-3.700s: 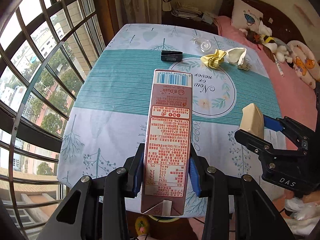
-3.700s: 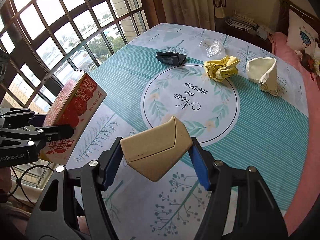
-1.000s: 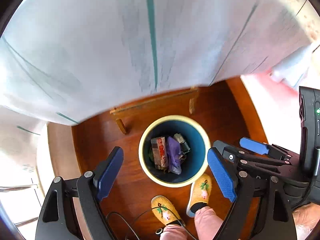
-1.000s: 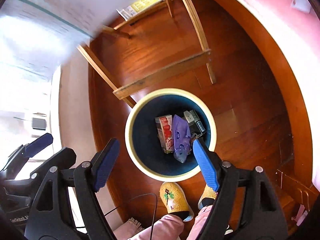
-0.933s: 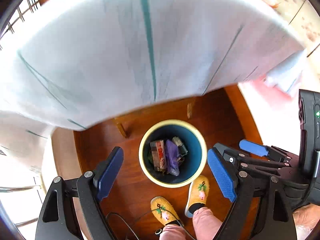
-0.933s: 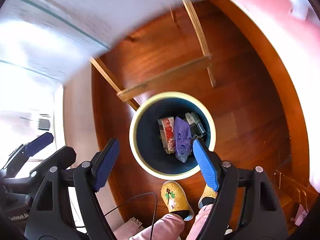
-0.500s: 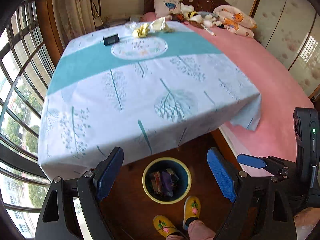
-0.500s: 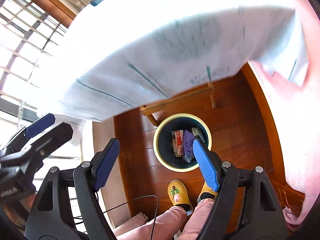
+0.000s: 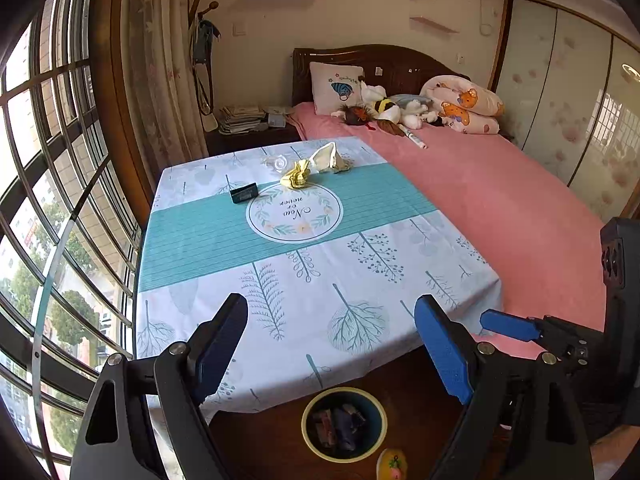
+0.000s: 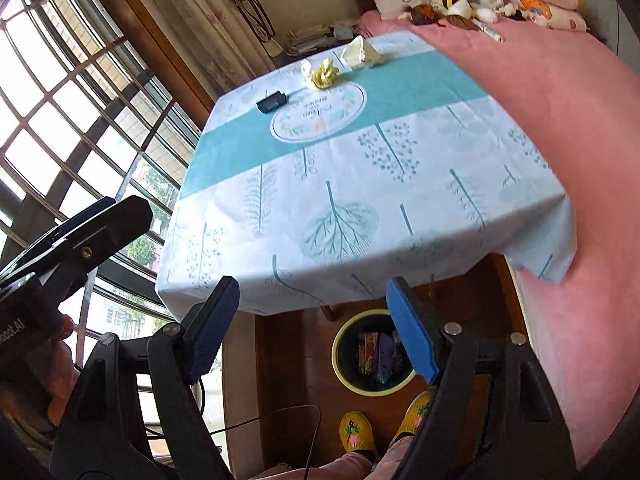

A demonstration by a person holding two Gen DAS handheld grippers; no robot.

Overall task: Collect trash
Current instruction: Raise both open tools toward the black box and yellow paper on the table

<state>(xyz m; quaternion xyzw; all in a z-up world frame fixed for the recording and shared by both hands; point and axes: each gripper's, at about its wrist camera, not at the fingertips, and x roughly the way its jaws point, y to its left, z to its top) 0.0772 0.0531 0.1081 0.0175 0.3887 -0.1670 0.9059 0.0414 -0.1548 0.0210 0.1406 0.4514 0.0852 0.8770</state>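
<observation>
Both grippers are open and empty, held off the near edge of the table. My left gripper (image 9: 332,344) looks over the tablecloth (image 9: 280,288). My right gripper (image 10: 312,320) is above the floor. A blue bin (image 9: 378,412) with a yellow rim stands on the floor under the table's near edge and holds cartons and wrappers; it also shows in the right wrist view (image 10: 344,348). At the table's far end lie a crumpled yellow paper (image 9: 296,175), a cream paper wad (image 9: 328,157), a clear plastic piece (image 9: 277,161) and a small black box (image 9: 244,193).
A pink bed (image 9: 500,200) with a pillow and soft toys runs along the table's right side. A barred window (image 9: 48,200) lines the left. My yellow slippers (image 10: 356,432) stand next to the bin on the wooden floor.
Both grippers held a carton and a tan packet 3.7 s ago and are now empty. Both have swung up from looking down into the bin to looking across the table.
</observation>
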